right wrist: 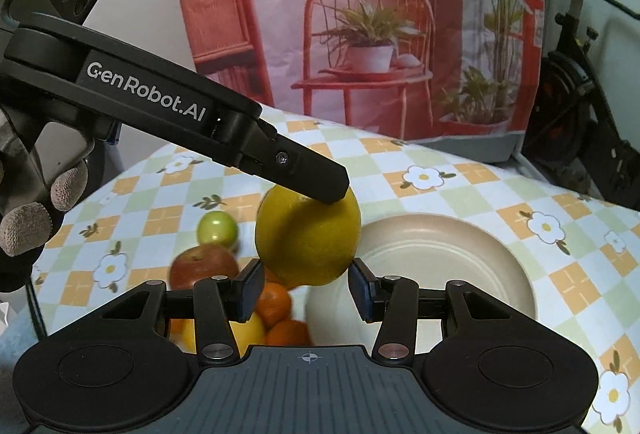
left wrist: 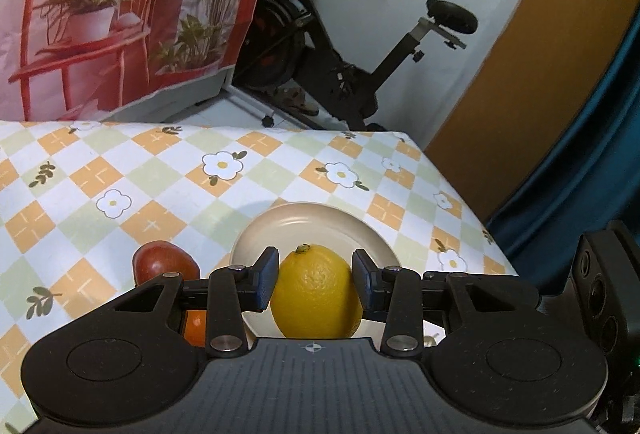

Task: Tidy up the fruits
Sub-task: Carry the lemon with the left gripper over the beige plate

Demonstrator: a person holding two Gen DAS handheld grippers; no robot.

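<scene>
Carrying the lemon (left wrist: 316,292) clamped in the left gripper (left wrist: 316,282) toward the plate (left wrist: 372,230); right gripper (right wrist: 306,290) seemingly empty, part-open; lowering comes next.

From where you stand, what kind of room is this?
Probably a room in someone's home. A table with a flowered checked tablecloth holds fruit and a beige plate, an exercise bike stands by the wall, and a cloth printed with a red chair and plants hangs behind.
</scene>
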